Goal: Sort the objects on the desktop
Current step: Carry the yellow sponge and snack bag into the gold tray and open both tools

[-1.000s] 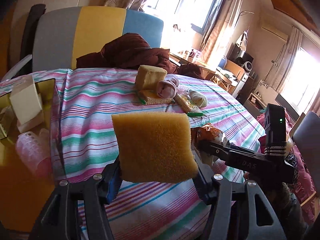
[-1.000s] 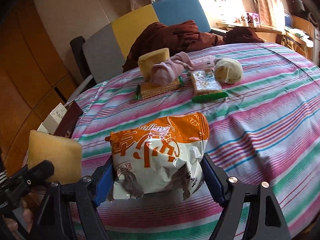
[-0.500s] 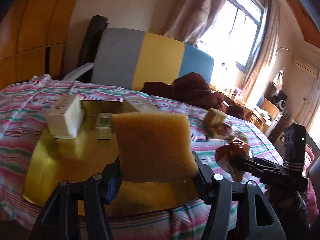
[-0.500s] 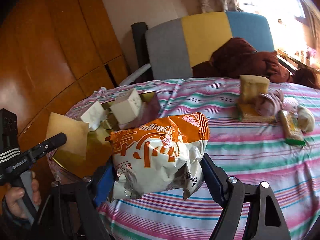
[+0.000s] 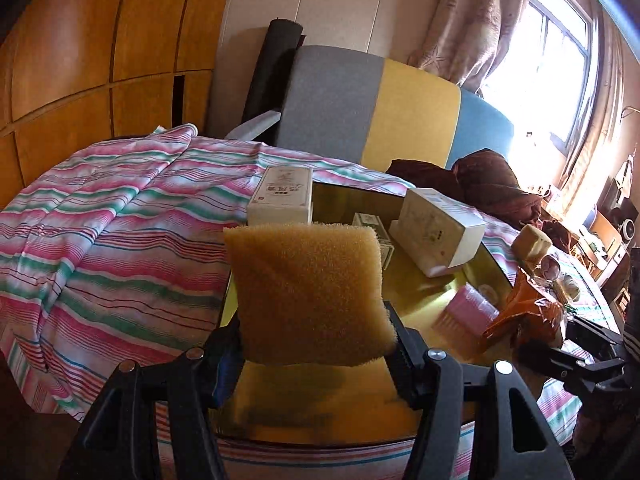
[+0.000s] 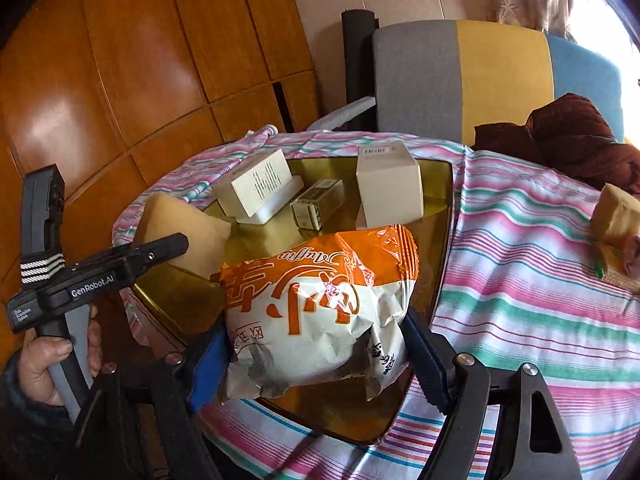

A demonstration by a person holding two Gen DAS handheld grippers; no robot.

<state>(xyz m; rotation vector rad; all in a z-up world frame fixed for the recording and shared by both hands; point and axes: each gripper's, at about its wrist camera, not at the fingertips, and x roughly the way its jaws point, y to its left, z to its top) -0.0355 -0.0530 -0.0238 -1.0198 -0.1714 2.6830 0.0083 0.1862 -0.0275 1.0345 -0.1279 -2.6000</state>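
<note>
The left gripper [image 5: 316, 344] is clamping a yellow foam sponge [image 5: 308, 296], the right gripper [image 6: 316, 364] an orange-white snack bag [image 6: 320, 304], both over the golden tray [image 6: 440, 216]; lower before releasing.

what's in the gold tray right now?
In the gold tray: three pale boxes, a small green-printed box, a pink brush. The sponge and snack bag hide the near part.
</note>
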